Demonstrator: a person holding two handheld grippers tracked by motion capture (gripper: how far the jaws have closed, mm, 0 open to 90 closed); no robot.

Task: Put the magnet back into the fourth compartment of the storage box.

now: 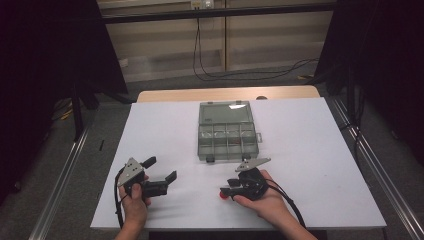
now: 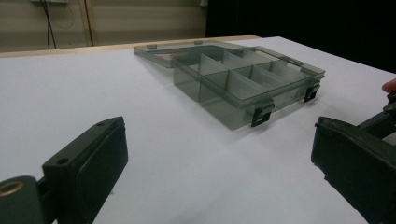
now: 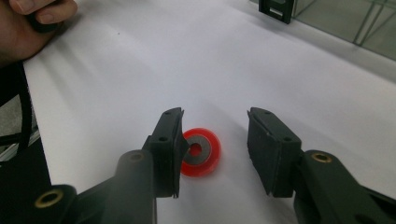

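Red ring (image 3: 201, 152) flat on the white worktop (image 1: 310, 150) near its front edge, between the jaws of the right hand-held gripper (image 3: 212, 149), one jaw at its rim, the other apart, so not clamped. Left hand-held gripper (image 1: 161, 169) wide open over bare worktop, nothing between its jaws, facing the clear compartment box (image 2: 243, 79). Box lying open farther back at mid-worktop, lid (image 1: 225, 112) laid flat behind it, well apart from the ring.
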